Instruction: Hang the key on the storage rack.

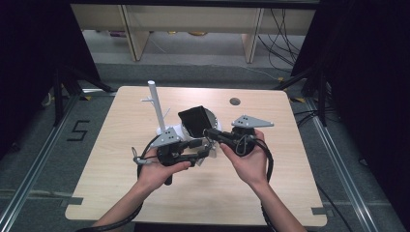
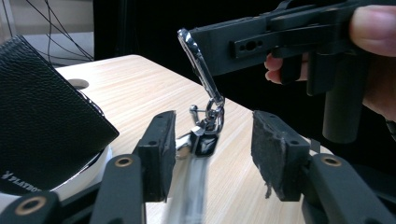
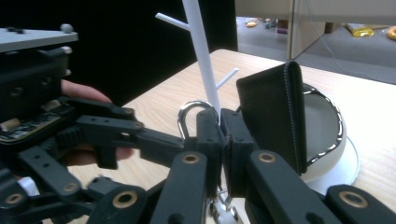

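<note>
Silver metal keychain clasp [image 2: 201, 65] pinched by right gripper [image 3: 219, 140]; left gripper [image 2: 210, 154] fingers wide around dangling end [image 2: 205, 137]; swing risks missed grasp.

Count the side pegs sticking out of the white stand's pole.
2 clearly seen on the white stand: one upper peg pointing left in the right gripper view, one lower peg pointing right beside the black wallet. More may hide behind the grippers.

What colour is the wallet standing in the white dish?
Black, with a grained leather texture. The wallet in the white dish shows best in the left gripper view.
</note>
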A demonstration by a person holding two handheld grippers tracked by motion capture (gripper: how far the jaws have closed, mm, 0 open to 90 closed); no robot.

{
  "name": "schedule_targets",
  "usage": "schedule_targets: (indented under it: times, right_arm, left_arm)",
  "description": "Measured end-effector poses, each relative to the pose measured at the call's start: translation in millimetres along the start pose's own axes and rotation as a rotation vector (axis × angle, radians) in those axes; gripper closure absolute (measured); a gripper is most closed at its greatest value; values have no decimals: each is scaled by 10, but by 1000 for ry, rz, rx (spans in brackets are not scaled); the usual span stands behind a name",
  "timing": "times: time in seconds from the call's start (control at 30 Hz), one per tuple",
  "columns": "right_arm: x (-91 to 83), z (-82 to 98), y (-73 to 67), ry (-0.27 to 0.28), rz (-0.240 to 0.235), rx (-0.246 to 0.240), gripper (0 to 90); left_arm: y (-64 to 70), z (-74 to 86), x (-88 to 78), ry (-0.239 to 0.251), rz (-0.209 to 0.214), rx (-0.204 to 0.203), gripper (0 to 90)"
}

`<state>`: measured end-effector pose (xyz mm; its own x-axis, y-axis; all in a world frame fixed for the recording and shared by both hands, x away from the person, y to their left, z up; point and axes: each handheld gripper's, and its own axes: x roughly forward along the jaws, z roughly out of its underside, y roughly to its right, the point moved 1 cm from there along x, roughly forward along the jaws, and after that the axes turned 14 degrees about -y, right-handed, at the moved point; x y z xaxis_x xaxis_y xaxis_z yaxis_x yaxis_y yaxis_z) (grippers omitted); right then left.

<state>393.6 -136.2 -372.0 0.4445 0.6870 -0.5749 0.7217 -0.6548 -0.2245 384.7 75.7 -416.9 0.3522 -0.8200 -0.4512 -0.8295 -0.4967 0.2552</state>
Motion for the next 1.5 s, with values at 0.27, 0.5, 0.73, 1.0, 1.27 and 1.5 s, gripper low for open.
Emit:
schedule_targets:
  times: [0.27, 0.5, 0.73, 1.0, 1.27, 1.5]
  right_arm:
    - [15, -10, -31, 8, 3, 5, 882]
    - [36, 4, -68, 21, -4, -8, 882]
    - [42, 5, -110, 7, -11, -5, 882]
    - [67, 23, -117, 11, -7, -17, 882]
    - [92, 36, -148, 11, -7, -21, 881]
    - [81, 32, -157, 13, -6, -38, 879]
  left_arm:
    - [-7, 8, 39, -2, 7, -20, 540]
    - [-6, 13, 24, 4, 7, -26, 560]
    - [-16, 4, 19, 19, 11, -45, 611]
    - [-20, -10, -7, 23, 29, -60, 682]
    - [-27, -9, -18, 19, 25, -73, 810]
    - [-34, -6, -51, 17, 11, -81, 843]
